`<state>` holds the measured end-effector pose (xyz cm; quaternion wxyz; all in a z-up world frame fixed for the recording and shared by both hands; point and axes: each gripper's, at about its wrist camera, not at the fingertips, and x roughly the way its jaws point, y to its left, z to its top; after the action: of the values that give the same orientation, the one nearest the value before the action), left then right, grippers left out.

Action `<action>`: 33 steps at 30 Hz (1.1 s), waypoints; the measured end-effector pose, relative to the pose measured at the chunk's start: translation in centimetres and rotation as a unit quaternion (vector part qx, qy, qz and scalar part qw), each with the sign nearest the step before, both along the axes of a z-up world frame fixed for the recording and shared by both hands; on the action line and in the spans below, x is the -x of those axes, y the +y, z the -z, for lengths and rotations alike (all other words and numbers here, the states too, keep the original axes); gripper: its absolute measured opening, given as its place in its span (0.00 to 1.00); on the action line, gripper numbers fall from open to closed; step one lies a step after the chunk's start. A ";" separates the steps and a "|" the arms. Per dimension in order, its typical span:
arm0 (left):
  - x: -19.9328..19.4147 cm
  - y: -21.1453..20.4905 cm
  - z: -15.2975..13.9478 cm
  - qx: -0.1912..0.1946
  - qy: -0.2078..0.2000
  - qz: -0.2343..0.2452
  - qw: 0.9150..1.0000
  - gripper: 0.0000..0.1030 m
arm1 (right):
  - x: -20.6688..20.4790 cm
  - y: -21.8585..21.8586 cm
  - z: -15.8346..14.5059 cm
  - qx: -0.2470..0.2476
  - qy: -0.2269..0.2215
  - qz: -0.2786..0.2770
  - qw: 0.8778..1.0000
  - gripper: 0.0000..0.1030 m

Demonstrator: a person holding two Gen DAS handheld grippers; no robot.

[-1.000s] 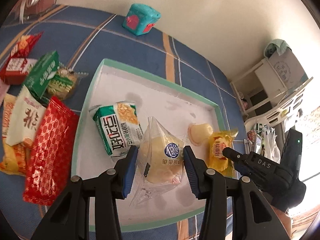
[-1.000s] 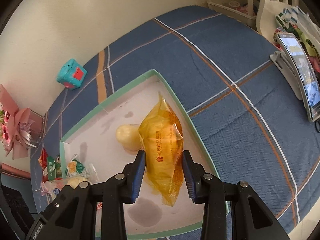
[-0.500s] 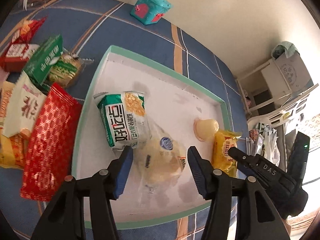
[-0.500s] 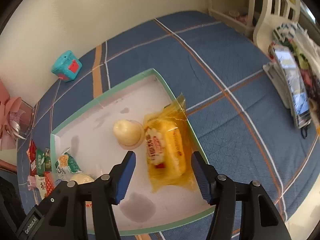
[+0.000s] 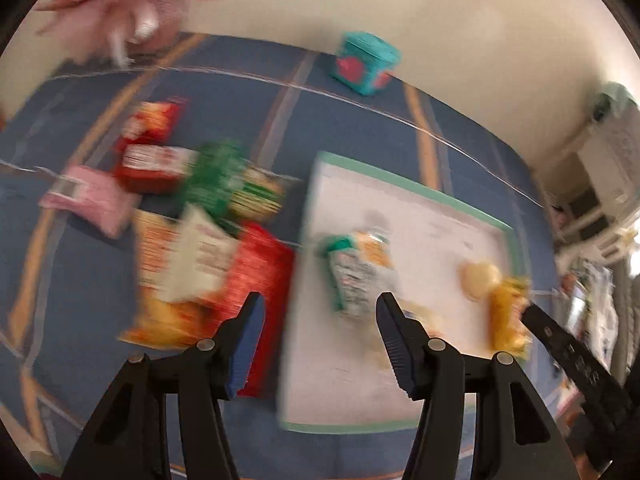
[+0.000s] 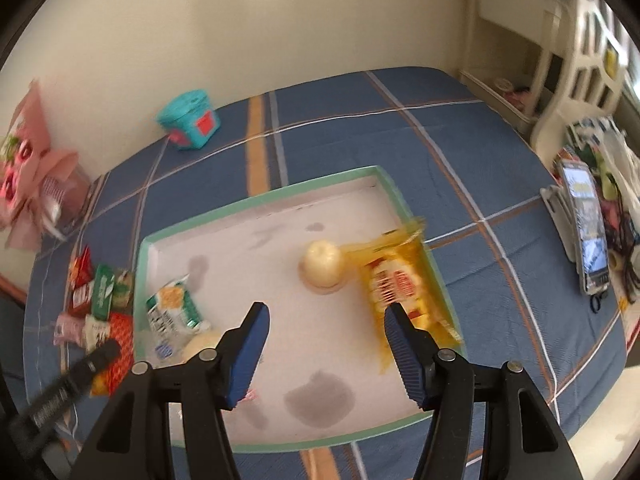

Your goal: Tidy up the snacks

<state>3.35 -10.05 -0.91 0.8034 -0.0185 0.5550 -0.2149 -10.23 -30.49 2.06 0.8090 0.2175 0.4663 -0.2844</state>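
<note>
Both tongs let go and lifted: left tongs (image 5: 320, 336) and right tongs (image 6: 324, 340) now stand spread, nothing between them. Clear bun pack (image 6: 200, 346) and yellow snack bag (image 6: 404, 292) lie in the green-rimmed tray (image 6: 260, 200) on the bed. Next, probably, the loose packets (image 5: 208, 256) beside it. Print too blurred to read.

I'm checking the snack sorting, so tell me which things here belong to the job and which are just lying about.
Job: white tray; yellow packet, round jelly cup and green-white packet in it; loose snack pile beside it.

Lying about: teal box, pink bouquet, phone.
</note>
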 end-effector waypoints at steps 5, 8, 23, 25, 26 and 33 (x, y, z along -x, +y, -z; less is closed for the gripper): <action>-1.3 3.4 -0.7 -0.031 -0.026 -0.047 0.998 0.64 | -1.3 3.5 0.1 0.006 0.004 -0.048 0.999 0.62; -1.7 4.8 -0.9 -0.043 -0.037 -0.064 0.996 0.64 | -2.1 5.4 0.2 0.012 0.008 -0.073 0.997 0.62; -2.0 7.1 -1.6 -0.060 -0.060 -0.067 0.994 0.75 | -3.6 8.2 0.7 0.010 0.018 -0.101 0.995 0.62; -2.0 7.0 -1.5 -0.062 -0.062 -0.062 0.994 0.77 | -3.6 8.0 0.9 0.008 0.023 -0.098 0.995 0.67; -1.9 6.9 -1.5 -0.066 -0.064 -0.058 0.994 0.78 | -3.6 7.9 1.1 0.008 0.026 -0.095 0.995 0.69; -1.7 6.1 -1.0 -0.087 -0.070 -0.039 0.993 0.82 | -3.6 7.7 1.4 0.012 0.031 -0.094 0.995 0.92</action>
<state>5.05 -3.92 0.05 0.8466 0.0446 0.5128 -0.1354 -6.65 -22.84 0.68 0.8200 0.1540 0.5055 -0.2197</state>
